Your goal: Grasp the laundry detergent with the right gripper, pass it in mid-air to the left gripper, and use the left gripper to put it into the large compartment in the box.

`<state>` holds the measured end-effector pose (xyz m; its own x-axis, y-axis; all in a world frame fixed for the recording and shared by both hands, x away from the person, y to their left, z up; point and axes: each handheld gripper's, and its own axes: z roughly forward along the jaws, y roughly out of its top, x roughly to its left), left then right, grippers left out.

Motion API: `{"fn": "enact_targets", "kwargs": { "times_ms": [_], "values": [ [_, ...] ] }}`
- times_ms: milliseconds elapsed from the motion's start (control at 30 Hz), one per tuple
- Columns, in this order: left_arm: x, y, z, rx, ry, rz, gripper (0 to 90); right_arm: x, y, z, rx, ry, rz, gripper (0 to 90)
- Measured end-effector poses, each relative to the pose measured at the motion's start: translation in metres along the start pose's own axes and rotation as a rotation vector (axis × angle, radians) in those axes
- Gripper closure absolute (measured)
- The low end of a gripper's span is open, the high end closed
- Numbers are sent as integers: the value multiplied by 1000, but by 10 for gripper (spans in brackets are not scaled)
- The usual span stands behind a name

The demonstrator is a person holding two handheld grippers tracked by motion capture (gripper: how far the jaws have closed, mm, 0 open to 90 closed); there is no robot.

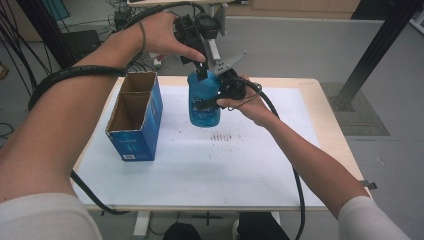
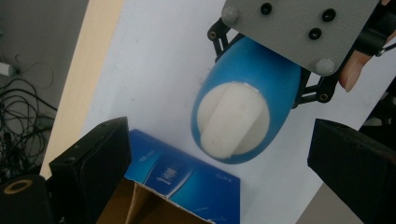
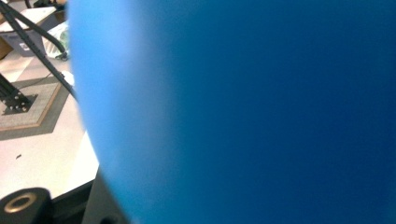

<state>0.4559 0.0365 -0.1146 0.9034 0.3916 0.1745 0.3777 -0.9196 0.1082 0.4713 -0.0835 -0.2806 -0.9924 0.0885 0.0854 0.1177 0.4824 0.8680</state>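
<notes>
Holding a blue bottle (image 1: 204, 102) above the white mat (image 1: 240, 160), beside an open blue box (image 1: 135, 117).

High view: the right gripper (image 1: 212, 102) clamps the bottle's body; the left gripper (image 1: 201, 70) hangs at its top. Left gripper view: its black jaws stand wide apart, nothing between them, the bottle's white cap (image 2: 232, 119) beyond, the box (image 2: 187, 175) below. Right gripper view: blurred blue bottle (image 3: 243, 112) pressed close.

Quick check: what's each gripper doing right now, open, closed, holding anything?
Left gripper: open, jaws wide apart above the blue bottle's white cap, gripping nothing.
Right gripper: shut on the blue bottle, held above the table.
</notes>
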Motion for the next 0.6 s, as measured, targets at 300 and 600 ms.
{"fn": "enact_targets", "kwargs": {
  "times_ms": [300,600],
  "values": [
    [-5,5,13,46,-29,46,67,7,5,2,-20,35,-38,452],
    [-5,2,19,51,-74,66,63,11,14,5,-33,61,-60,451]
  ]
}}
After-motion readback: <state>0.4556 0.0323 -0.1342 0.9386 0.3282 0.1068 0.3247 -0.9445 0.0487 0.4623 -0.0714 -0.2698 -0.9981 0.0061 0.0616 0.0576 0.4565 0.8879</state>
